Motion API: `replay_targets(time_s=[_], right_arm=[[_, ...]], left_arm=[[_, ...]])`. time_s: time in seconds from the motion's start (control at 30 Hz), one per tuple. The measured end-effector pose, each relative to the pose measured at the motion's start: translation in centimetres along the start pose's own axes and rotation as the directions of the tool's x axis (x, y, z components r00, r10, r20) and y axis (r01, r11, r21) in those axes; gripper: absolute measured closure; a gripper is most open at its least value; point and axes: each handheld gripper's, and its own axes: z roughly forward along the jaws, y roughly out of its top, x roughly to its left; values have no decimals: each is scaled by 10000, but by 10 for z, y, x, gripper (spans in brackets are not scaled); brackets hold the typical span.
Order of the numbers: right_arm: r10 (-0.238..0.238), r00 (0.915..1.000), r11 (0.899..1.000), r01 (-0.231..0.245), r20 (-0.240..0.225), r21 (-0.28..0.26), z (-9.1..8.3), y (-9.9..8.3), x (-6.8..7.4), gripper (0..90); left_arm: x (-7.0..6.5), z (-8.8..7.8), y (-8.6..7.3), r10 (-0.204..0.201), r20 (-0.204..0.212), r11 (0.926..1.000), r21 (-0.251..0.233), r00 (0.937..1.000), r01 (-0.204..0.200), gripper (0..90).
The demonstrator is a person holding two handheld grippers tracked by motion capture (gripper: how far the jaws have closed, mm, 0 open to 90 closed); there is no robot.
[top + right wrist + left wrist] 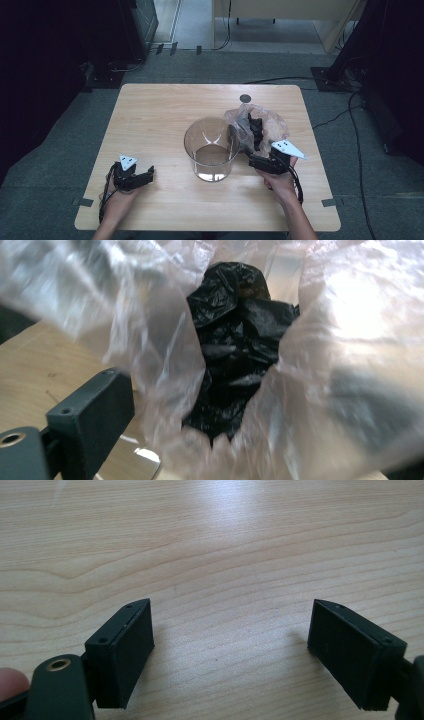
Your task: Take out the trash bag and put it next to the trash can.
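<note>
A lab or test room: a lone wooden table [150, 107] on grey carpet [60, 165], loose cables [350, 115] and dark equipment stands [125, 40] beyond its far corners.

You have one wooden table [150, 110] in front of you, with one clear glass bowl [212, 148], one clear plastic bag [272, 125], one crumpled black bag [255, 131] inside it, and two grippers: left gripper [148, 175], right gripper [248, 156].
</note>
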Motion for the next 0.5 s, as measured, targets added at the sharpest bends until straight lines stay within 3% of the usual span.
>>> replay_targets(time_s=[0.1,0.5], right_arm=[[-148,9998,9999,149,-123,44,-4,-2,-1,25],[-607,9981,9967,600,102,555,-22,-15,-13,19]], left_arm=[[0,0,0,-18,1,10000,-12,10000,18,177],[0,0,0,-7,5,10000,-2,10000,7,177]])
